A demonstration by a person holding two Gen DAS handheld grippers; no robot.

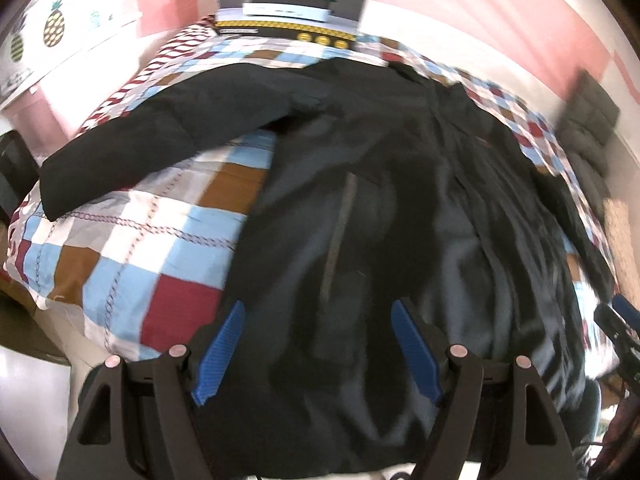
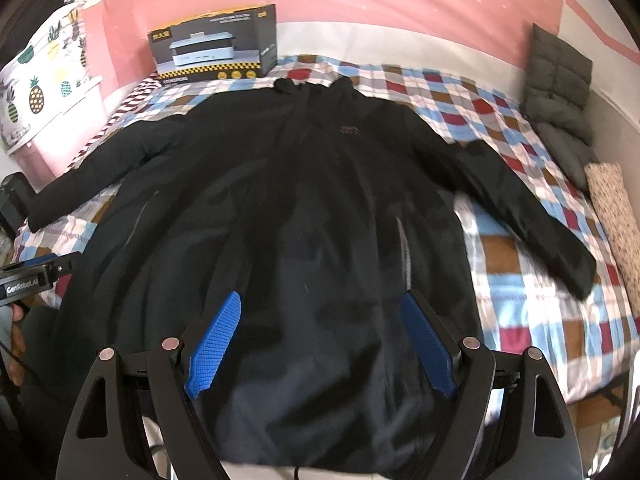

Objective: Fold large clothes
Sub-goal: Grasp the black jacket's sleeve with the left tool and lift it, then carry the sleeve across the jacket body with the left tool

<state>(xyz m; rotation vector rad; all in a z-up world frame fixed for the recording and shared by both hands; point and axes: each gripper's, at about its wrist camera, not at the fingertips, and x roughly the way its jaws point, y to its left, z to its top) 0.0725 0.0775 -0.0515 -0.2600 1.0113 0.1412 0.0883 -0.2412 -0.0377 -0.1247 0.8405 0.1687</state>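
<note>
On the bed, over a checked quilt, a black jacket lies front up, both sleeves spread out to the sides, collar toward the pink wall. Its hem end sits right under both claws. Left claw open wide, nothing between the pads, above the hem's left part. Right claw open too, empty, over the hem's middle. Fabric dark, slightly rumpled, small chest logo. Cardboard box beyond the collar.
</note>
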